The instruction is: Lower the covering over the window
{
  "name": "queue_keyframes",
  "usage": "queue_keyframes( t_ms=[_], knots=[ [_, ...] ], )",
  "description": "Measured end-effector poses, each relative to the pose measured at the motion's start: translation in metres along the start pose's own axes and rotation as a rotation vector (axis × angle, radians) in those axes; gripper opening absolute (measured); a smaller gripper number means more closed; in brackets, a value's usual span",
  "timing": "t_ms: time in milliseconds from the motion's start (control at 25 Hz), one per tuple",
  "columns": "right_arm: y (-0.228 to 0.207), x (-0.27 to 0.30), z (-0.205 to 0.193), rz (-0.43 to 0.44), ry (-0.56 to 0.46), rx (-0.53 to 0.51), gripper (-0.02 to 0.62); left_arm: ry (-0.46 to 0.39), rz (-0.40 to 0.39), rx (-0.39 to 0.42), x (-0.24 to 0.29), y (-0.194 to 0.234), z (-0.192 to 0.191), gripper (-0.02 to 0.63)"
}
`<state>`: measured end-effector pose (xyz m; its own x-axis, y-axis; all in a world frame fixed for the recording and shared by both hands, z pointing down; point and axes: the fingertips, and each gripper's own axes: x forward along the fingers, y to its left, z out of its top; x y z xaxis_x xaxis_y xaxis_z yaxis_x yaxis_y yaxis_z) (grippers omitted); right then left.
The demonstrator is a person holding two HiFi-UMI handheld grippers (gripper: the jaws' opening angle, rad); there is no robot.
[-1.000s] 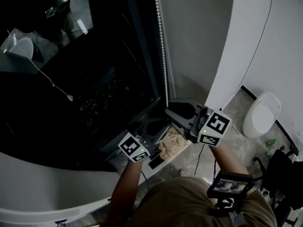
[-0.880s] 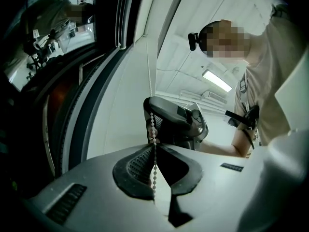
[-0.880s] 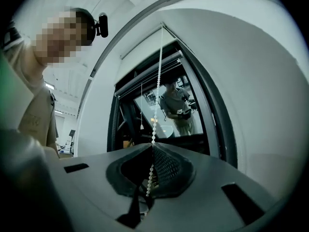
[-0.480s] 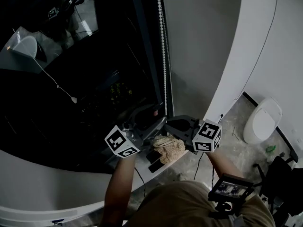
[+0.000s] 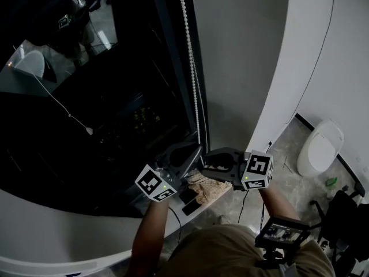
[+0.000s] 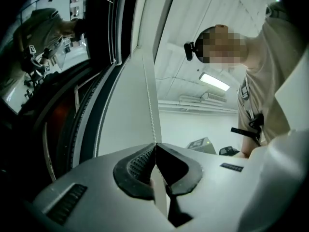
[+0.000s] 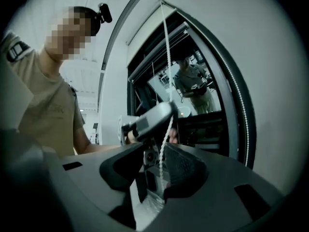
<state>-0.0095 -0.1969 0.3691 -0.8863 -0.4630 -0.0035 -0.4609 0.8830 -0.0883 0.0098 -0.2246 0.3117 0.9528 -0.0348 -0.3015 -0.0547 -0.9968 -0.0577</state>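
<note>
A white bead chain (image 5: 189, 62) hangs down the dark window frame (image 5: 173, 68) to both grippers. My left gripper (image 5: 192, 153) is shut on the bead chain (image 6: 151, 110), which runs straight up from its closed pads (image 6: 140, 161). Just below and to the right of it, my right gripper (image 5: 205, 161) stands open. Its jaws have just been opening, and the chain (image 7: 166, 62) hangs loose between them, close to the right pad (image 7: 186, 166). In the right gripper view the left gripper (image 7: 152, 120) shows just above, gripping the chain. The covering itself does not show in the head view.
Dark window glass (image 5: 86, 103) fills the left, above a white curved sill (image 5: 63, 241). A crumpled tan cloth (image 5: 206, 188) and a dark flat item (image 5: 189, 198) lie under the grippers. A white curved wall (image 5: 311, 62) stands to the right, with a white bin (image 5: 320, 146) on the floor.
The left gripper has risen up the chain, opened on the way and shut on it. The right gripper has come down and let the chain go.
</note>
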Motion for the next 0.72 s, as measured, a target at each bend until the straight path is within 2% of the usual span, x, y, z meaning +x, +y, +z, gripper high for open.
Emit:
queue_keyframes(
  t_ms=[120,200,280,360,440,520,600,640,680,720],
  knots=[
    [-0.015,-0.014,0.036,-0.073,-0.144,0.036,0.123,0.06,0.006,-0.007,-0.007,-0.007,-0.028,0.023],
    [-0.024,-0.018,0.06,-0.163,-0.212,-0.007,0.123,0.076,0.007,-0.029,-0.01,-0.012,-0.041,0.023],
    [-0.028,-0.02,0.078,-0.224,-0.253,-0.05,0.123,0.077,-0.001,-0.049,-0.012,-0.019,-0.048,0.023],
    [-0.029,-0.017,0.086,-0.249,-0.26,-0.088,0.121,0.077,-0.015,-0.062,-0.012,-0.024,-0.052,0.023],
    [-0.029,-0.011,0.086,-0.257,-0.253,-0.096,0.024,0.084,-0.021,-0.068,-0.013,-0.024,-0.054,0.023],
    [-0.031,-0.008,0.085,-0.246,-0.278,-0.025,0.008,0.088,-0.029,-0.075,-0.017,-0.019,-0.053,0.023],
    [-0.031,-0.009,0.084,-0.236,-0.306,0.022,0.006,0.029,-0.034,-0.11,-0.025,-0.011,-0.037,0.023],
    [-0.03,-0.009,0.082,-0.234,-0.301,0.021,0.006,-0.037,-0.025,-0.144,-0.03,-0.003,-0.021,0.07],
    [-0.029,-0.007,0.075,-0.23,-0.276,0.016,0.006,-0.104,-0.009,-0.17,-0.034,0.005,-0.003,0.161],
    [-0.029,-0.003,0.065,-0.224,-0.236,0.013,0.006,-0.149,0.005,-0.171,-0.034,0.012,0.014,0.181]
  ],
)
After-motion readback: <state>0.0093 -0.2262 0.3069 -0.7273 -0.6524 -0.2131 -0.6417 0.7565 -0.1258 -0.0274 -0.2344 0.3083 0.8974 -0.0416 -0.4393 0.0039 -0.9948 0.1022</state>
